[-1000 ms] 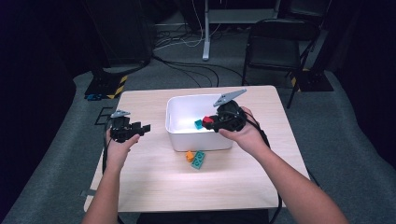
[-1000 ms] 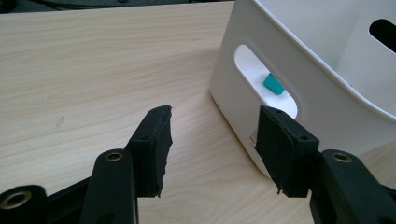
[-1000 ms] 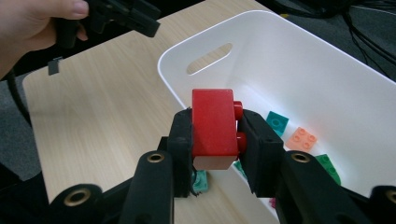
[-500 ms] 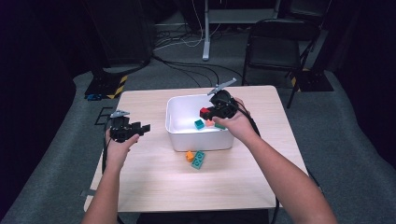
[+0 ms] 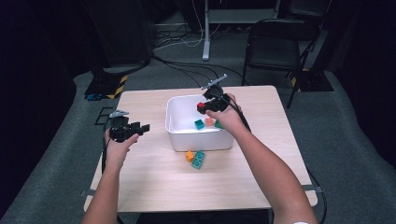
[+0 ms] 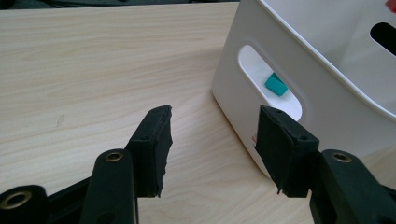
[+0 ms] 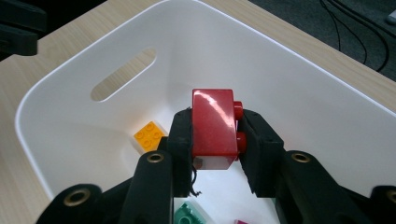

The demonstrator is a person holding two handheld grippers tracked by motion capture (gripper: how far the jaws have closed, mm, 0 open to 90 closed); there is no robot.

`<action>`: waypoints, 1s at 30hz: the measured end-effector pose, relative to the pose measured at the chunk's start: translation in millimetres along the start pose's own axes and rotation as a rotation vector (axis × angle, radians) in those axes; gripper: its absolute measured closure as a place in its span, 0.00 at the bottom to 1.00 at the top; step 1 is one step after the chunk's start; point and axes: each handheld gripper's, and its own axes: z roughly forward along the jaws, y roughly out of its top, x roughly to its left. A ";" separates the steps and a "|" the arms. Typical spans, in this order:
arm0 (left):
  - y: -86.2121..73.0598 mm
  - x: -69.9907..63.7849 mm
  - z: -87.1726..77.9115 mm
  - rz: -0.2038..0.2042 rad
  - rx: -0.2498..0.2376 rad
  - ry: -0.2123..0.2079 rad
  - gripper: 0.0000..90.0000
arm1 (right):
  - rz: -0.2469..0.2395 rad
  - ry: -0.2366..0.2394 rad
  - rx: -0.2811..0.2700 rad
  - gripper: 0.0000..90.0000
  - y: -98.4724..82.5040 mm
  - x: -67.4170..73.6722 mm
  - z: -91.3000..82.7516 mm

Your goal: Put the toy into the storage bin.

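Right gripper (image 5: pixel 205 107) over white bin (image 5: pixel 180 140), clamping red brick (image 7: pixel 213 128).
Left gripper (image 5: pixel 137 128) level above worktop (image 5: pixel 154 186), fingers (image 6: pixel 152 144) apart, empty.

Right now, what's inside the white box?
Inside the white box lie a teal brick, an orange brick and a green one. The right gripper holds a red brick over it. The hand hides that corner.
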 end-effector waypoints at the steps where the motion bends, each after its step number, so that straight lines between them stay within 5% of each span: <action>1: -0.1 0.1 0.1 -0.001 -0.001 0.000 0.50 | 0.004 -0.004 0.004 0.74 0.8 -0.7 2.5; 14: 0.0 1.4 -0.5 -0.004 -0.005 -0.001 0.50 | 0.042 -0.037 0.021 0.74 7.7 -11.4 26.5; 19: 0.1 2.3 -1.6 -0.007 -0.008 -0.001 0.50 | 0.045 -0.053 0.032 0.66 5.9 -12.0 31.4; 30: 0.0 1.4 -1.2 -0.007 -0.006 0.003 0.50 | 0.012 0.048 -0.030 0.48 -2.4 9.9 -6.2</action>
